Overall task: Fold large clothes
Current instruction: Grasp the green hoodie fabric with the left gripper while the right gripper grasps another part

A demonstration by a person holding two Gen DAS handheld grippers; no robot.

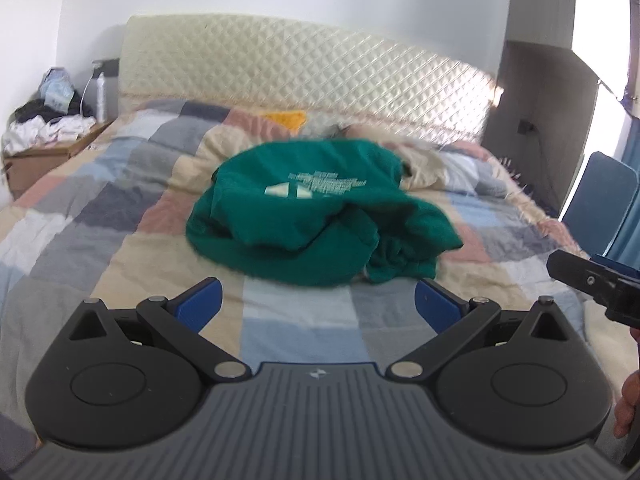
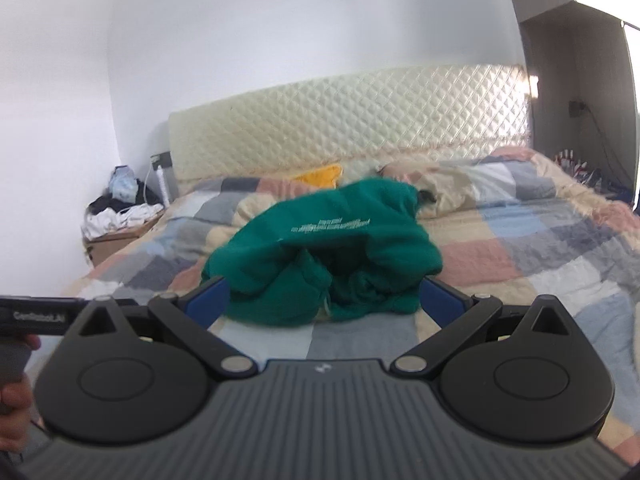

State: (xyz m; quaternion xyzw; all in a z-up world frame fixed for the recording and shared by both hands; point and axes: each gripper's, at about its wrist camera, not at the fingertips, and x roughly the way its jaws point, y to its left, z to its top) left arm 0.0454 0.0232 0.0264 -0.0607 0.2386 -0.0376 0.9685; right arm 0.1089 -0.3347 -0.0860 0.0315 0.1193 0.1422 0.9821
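A green garment with white print lies crumpled in a heap in the middle of a bed with a checked quilt. It also shows in the right wrist view. My left gripper is open and empty, above the quilt a little short of the heap. My right gripper is open and empty, its blue fingertips level with the near edge of the heap. The right gripper shows at the right edge of the left wrist view.
A quilted cream headboard stands behind the bed. A bedside table piled with clothes is at the left. A yellow item and pillows lie near the headboard. A blue chair stands at the right.
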